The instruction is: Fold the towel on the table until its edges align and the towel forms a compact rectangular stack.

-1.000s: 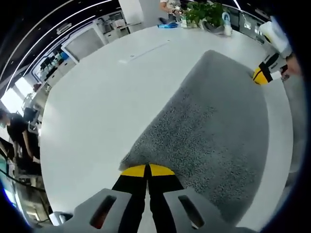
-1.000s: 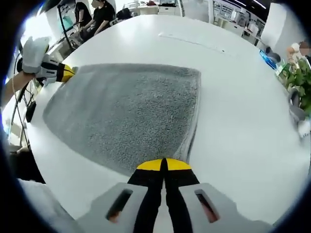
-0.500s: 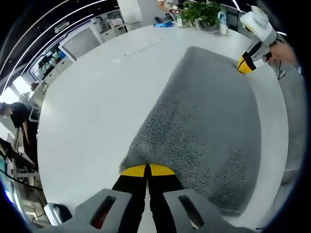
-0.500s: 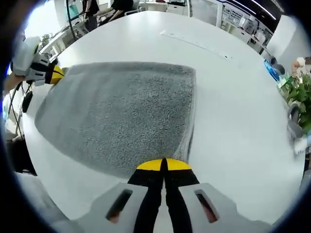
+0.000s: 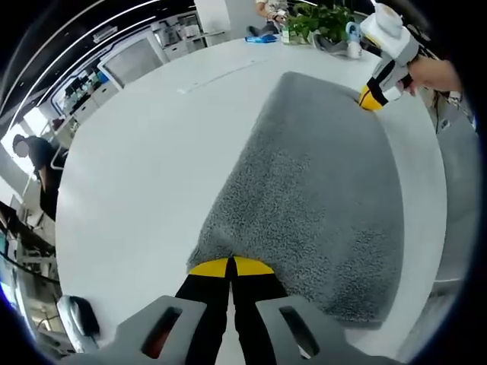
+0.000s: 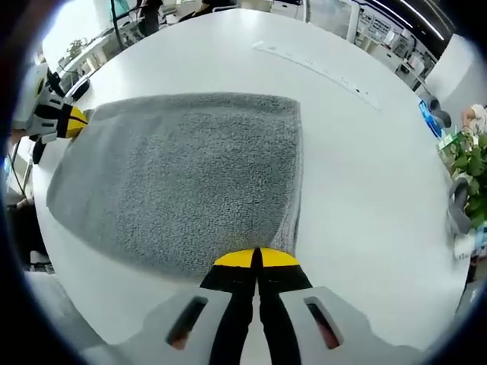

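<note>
Pinching opposite corners of the grey towel (image 5: 319,190), we kept left gripper (image 5: 230,266) and right gripper (image 6: 256,258) closed; potted plant (image 5: 319,21) behind.

Open-plan office: white table (image 5: 144,152), desks, potted plant (image 5: 319,19).

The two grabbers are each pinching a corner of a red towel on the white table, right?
Not quite: the towel is grey, not red, as the right gripper view shows. The rest holds: the left gripper and right gripper each pinch a corner of it on the white table.

Grey towel (image 5: 319,190) of rough looped terry cloth, white table (image 5: 144,175) smooth, faintly glossy
</note>
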The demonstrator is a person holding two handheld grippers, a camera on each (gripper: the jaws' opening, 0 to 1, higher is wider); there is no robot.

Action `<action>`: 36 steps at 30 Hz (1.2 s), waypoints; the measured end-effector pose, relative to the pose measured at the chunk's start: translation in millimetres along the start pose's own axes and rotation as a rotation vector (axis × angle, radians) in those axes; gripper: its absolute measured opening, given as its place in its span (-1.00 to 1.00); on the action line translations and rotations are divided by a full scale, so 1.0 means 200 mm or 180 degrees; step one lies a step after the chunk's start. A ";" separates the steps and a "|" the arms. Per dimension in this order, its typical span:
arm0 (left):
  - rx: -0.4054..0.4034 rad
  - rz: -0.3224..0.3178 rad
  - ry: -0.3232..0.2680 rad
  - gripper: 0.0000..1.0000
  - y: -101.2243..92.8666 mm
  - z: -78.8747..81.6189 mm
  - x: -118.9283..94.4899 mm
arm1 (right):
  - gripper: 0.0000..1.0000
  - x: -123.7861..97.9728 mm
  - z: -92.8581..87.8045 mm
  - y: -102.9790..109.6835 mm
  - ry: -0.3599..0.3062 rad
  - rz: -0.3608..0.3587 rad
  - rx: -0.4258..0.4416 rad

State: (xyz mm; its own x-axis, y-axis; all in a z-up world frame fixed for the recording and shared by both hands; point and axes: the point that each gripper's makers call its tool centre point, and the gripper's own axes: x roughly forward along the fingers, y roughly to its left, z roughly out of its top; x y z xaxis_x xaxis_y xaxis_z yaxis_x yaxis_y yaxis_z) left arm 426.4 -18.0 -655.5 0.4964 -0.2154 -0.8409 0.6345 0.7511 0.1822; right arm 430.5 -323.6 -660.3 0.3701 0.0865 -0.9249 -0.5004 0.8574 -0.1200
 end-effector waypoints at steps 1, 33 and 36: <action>0.0008 0.0015 0.0026 -0.99 -0.02 0.00 0.00 | -1.00 0.00 0.00 -0.01 0.0014 0.0001 -0.0004; -0.0417 0.0036 0.0190 -0.99 -0.48 0.05 -0.07 | -1.00 0.00 -0.11 -0.32 0.0129 0.0134 -0.0233; -0.0446 0.0052 0.0189 -0.99 -0.52 0.05 -0.08 | -1.00 0.01 -0.11 -0.35 0.0078 0.0151 -0.0217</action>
State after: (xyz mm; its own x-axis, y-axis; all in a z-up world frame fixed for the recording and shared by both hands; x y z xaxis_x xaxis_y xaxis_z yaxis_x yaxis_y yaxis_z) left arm 358.8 -99.6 -656.3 0.4675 -0.1683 -0.8678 0.5357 0.8348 0.1267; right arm 449.5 -394.7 -661.8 0.3259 0.1131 -0.9386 -0.5693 0.8161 -0.0994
